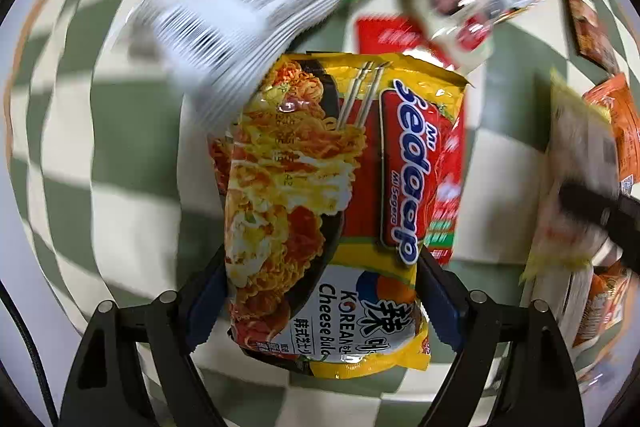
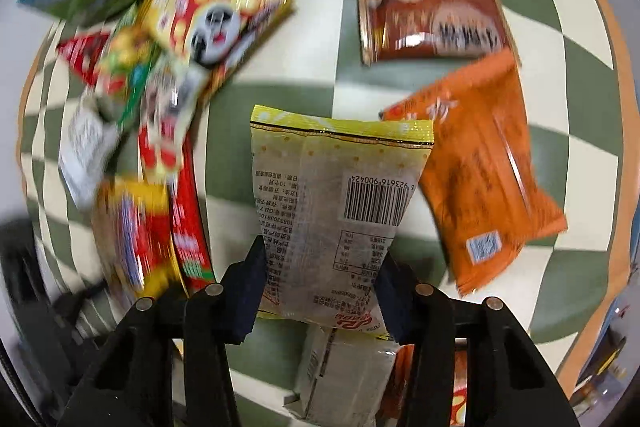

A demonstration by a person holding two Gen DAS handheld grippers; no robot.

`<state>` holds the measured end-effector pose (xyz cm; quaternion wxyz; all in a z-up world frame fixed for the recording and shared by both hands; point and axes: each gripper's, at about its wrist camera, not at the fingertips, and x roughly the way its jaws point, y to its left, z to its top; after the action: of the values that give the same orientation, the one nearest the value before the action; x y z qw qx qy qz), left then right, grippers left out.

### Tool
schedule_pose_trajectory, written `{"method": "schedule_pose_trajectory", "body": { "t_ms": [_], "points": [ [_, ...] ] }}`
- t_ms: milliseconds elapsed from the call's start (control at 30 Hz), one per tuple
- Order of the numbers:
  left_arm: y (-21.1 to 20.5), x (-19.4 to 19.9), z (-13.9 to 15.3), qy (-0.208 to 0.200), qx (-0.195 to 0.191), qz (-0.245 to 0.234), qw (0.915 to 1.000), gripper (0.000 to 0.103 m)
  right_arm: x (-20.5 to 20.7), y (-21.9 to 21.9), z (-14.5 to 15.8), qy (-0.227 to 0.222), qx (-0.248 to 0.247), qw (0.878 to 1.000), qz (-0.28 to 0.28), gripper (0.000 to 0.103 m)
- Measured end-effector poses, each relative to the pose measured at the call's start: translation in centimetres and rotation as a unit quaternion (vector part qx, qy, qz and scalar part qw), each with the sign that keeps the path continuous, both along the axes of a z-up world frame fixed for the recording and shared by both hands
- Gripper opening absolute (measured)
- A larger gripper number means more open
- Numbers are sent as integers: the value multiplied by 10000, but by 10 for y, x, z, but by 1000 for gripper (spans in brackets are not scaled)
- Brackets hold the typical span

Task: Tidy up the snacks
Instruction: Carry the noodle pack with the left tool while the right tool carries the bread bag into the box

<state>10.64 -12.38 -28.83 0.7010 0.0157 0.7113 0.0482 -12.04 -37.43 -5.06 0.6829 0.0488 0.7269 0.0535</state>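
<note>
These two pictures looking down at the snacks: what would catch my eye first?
Probably the bright yellow noodle packet, filling the middle of the left view and clamped between the left gripper fingers above the green-and-white checked tablecloth. In the right view, the right gripper pinches a pale packet with a barcode, with an orange packet lying beside it.

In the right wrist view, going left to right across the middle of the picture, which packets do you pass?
White packet → red packet → pale yellow-edged barcode packet held in the right hand-held gripper → orange packet.
</note>
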Motion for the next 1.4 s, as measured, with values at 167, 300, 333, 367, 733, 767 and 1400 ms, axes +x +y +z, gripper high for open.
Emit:
{"method": "schedule_pose_trajectory", "body": {
  "t_ms": [167, 300, 333, 367, 733, 767, 1400],
  "points": [
    [-24, -5, 10, -141, -76, -385, 9991, 86, -17, -7, 4, -51, 114, 9999, -67, 51],
    [-24, -30, 4, -4, -350, -324, 9989, 89, -26, -20, 4, -48, 289, 9988, -385, 57],
    [-24, -35, 3, 3, -445, -280, 9986, 90, -30, -28, 5, -20, 321, 9983, -487, 62],
    [-25, -41, 2, 19, -538, -238, 9983, 91, -32, -32, 4, 13, 327, 9975, -630, 63],
    [-26, -88, 26, -48, -951, -254, 9951, 88, -27, -35, -2, -11, -280, 9950, -960, 65],
    [-19, -90, 38, -68, -960, -269, 9950, 87, -28, -33, -1, -55, -369, 9949, -933, 65],
    [-45, -116, 186, -676, -435, -471, 9957, 85, -45, -22, 69, -622, 40, 9944, -851, 53]
  ]
}}
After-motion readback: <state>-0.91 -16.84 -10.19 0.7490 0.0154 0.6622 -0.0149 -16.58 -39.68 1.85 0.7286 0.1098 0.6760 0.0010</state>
